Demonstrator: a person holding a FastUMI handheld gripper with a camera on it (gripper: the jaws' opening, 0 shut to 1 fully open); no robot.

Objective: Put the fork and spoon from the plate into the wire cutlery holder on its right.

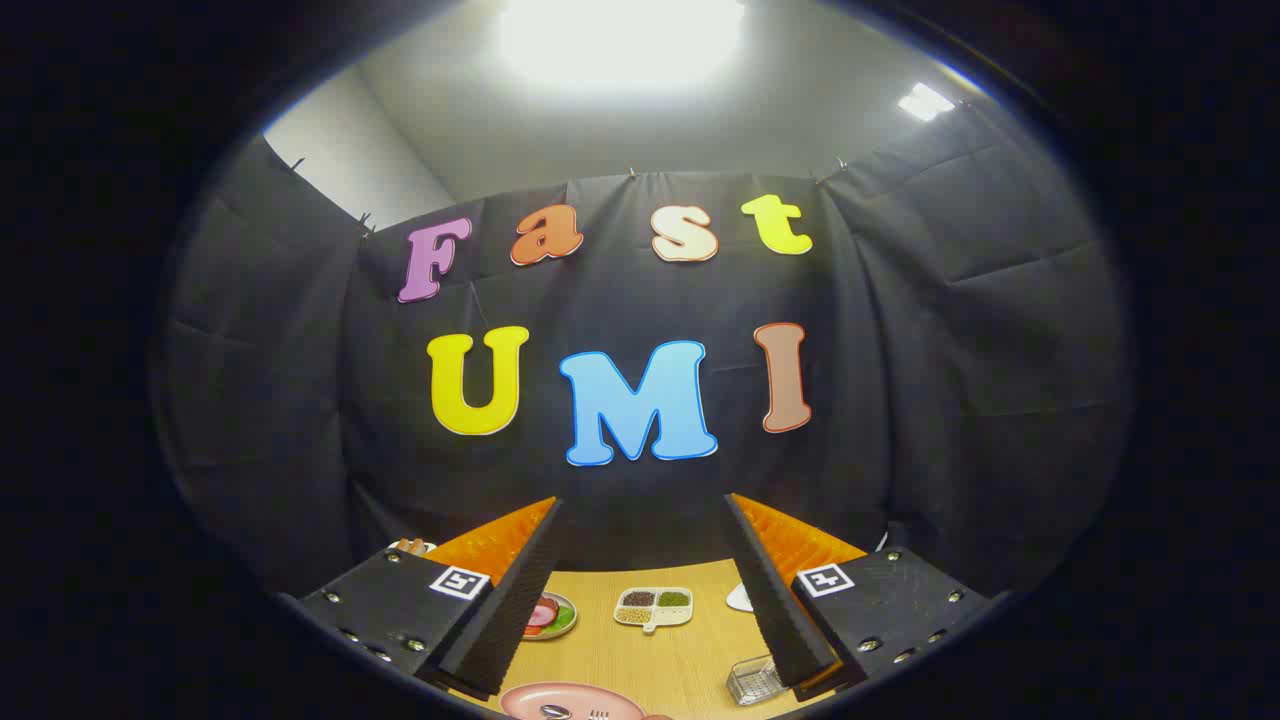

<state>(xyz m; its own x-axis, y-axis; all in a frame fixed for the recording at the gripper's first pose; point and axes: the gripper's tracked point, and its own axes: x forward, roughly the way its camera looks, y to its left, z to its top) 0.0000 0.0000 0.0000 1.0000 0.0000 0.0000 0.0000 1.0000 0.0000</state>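
My gripper (pixel 645 510) hangs high over a wooden table (pixel 690 655), fingers wide open with nothing between them. Below and between the fingers lies a pink plate (pixel 560 698), cut off by the view. On it I see the bowl of a spoon (pixel 555 712) and the tines of a fork (pixel 598 715). The wire cutlery holder (pixel 755 682) stands to the plate's right, just under the right finger (pixel 775 590). It looks empty, though part of it is hidden by that finger.
Farther back on the table sits a small white divided dish (pixel 655 607) with grains and beans. A round plate of toy food (pixel 548 615) peeks out beside the left finger. A white object (pixel 740 598) lies by the right finger.
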